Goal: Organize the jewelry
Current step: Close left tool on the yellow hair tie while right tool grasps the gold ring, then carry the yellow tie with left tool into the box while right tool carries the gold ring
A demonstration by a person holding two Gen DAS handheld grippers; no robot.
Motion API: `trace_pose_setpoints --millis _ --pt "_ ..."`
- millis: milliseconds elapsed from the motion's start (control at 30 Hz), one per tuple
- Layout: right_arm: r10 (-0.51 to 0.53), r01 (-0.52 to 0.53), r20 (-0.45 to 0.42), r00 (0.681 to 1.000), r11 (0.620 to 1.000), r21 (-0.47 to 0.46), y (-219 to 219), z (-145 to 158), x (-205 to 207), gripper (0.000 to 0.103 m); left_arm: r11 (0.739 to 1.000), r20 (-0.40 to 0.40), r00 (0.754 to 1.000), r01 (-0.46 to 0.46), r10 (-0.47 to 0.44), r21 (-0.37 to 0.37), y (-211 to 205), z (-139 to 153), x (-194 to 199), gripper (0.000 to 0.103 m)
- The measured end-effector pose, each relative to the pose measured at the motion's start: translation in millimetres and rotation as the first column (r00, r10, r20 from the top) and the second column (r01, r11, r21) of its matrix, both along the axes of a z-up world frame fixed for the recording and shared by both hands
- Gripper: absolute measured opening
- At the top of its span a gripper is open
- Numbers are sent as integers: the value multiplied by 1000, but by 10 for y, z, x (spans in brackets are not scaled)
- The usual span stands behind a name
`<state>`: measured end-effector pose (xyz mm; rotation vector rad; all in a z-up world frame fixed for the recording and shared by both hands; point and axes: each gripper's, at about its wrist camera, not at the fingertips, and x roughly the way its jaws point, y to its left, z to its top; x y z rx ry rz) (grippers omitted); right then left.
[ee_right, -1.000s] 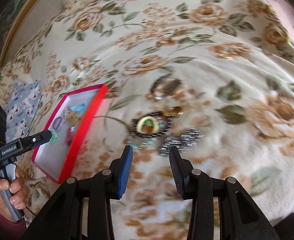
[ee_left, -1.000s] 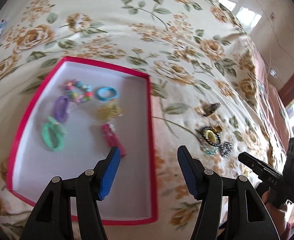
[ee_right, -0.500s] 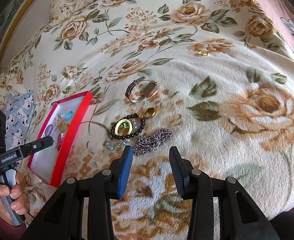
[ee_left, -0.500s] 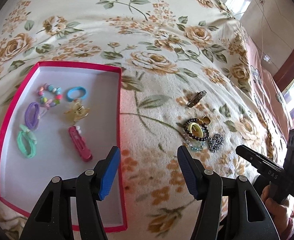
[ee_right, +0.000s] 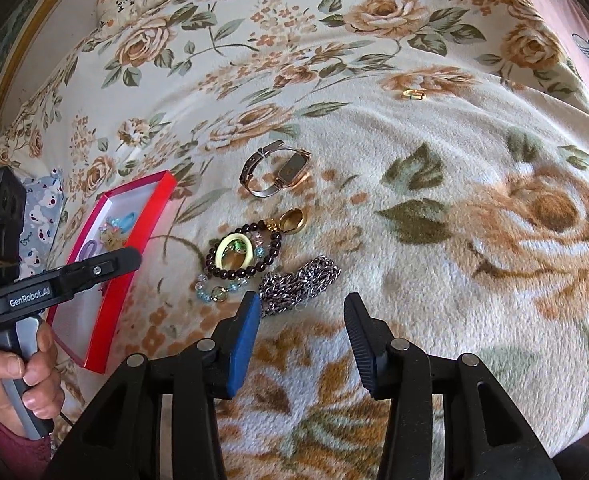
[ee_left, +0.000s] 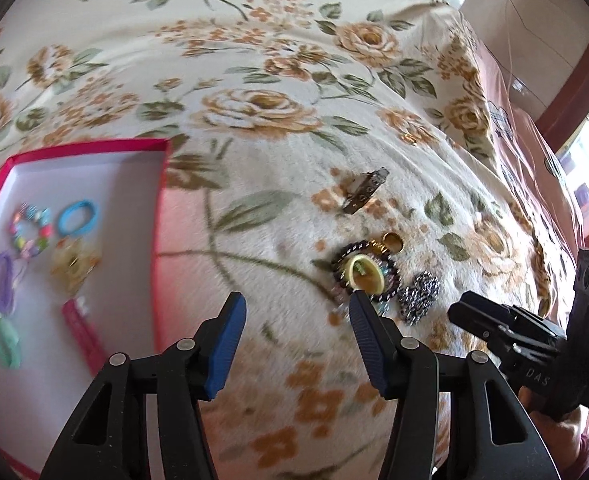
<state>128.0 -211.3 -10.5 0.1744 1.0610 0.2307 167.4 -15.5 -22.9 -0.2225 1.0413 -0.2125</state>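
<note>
Dark round beads strung into a bracelet [ee_right: 243, 254] lie on the flower-patterned plush blanket [ee_right: 434, 184], ringed around a pale yellow glossy hoop [ee_right: 233, 255], with a strand of pale blue glass beads [ee_right: 214, 291] touching its near edge and a small gold oval locket [ee_right: 292, 221] at its far end. Just beside this cluster, on the right wrist view's nearer side, sits a heap of silver metal chain [ee_right: 300, 283]; farther off rests a rose-gold wristwatch with a rectangular face [ee_right: 276, 174], and well apart a tiny gold clasp [ee_right: 413, 95]. To the left stands the shallow red-walled box with a white floor [ee_left: 86, 148], holding a multicoloured bead bracelet [ee_left: 30, 230], a blue hair tie [ee_left: 77, 217], a purple hair tie [ee_left: 1, 280], a green hair tie [ee_left: 2, 340], a yellow clip [ee_left: 72, 264] and a pink barrette [ee_left: 81, 330]. The right gripper [ee_right: 301, 318] hangs just short of the chain, jaws spread wide and holding nothing; the left gripper [ee_left: 296, 316] is likewise wide apart and empty, its right finger overlapping the bead cluster in view. Compared with half a second ago, the left camera has swung further toward the loose pieces, the box sliding to the frame's left edge, while the right gripper has closed in on the chain.
</note>
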Motion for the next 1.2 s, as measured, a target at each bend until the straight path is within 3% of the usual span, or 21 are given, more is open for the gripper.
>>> trace_pose_setpoints --millis 167,367,533,633,667,733,933,1033,1100,1200 --pt "-6 6 7 1000 1000 -8 -9 -23 114 45 999 0 999 34 -34 21 -147 -73 255 49" --pt "12 -11 31 999 999 -40 29 6 425 43 996 -26 997 73 -72 49 -309 -256 465 34" --pt "64 -64 0 998 996 -69 194 -138 672 31 994 -45 995 95 -92 48 -361 -370 558 31" --pt "91 -96 -44 995 986 -133 308 -311 800 18 993 -52 993 106 -104 43 -375 -416 614 31" --pt "97 -103 -48 994 984 -148 325 -355 816 9 993 -55 992 112 -110 41 -385 -429 636 30" --pt "102 -106 -29 994 980 -170 333 -358 796 6 991 -56 991 126 -124 39 -408 -452 665 30" --pt "45 -45 -3 999 995 -89 130 -211 706 4 980 -80 978 194 -190 50 -592 -584 745 30" --pt "22 -22 8 1000 999 -42 31 -132 621 4 972 -77 975 215 -208 97 -688 -629 729 29" --pt "19 -18 14 1000 999 -30 1 -97 580 4 971 -72 975 216 -210 99 -707 -632 728 18" --pt "15 -15 25 1000 1000 -10 -36 -42 488 4 978 -78 978 199 -194 60 -636 -629 729 11"
